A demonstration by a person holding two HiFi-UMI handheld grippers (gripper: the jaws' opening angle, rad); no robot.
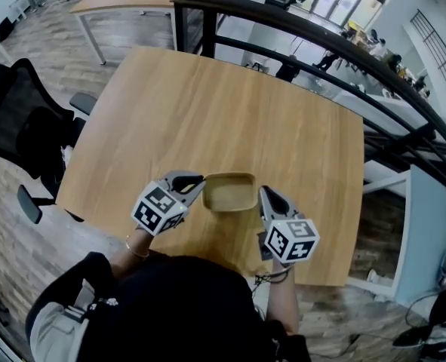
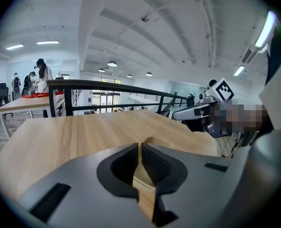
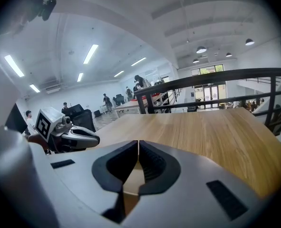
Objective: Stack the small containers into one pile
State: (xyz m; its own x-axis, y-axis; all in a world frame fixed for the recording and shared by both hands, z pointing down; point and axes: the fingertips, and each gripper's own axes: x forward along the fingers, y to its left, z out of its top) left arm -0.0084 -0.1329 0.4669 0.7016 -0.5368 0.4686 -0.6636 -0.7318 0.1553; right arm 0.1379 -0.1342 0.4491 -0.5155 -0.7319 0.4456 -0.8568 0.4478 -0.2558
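Tan plastic: the small rectangular container (image 1: 230, 191) sits at the near side of the pale wooden table (image 1: 207, 104), left tongs (image 1: 198, 180) and right tongs (image 1: 266, 194) each pinching an opposite rim wall, likely to keep it level for stacking

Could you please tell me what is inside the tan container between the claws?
In the head view the container shows only its bare tan floor; nothing loose lies inside. The left claw and right claw cover its side rims; its underside is hidden.

Right gripper (image 3: 138, 145) clamps the rim of the tan container (image 3: 132, 182), wooden table (image 3: 202, 127) beyond.
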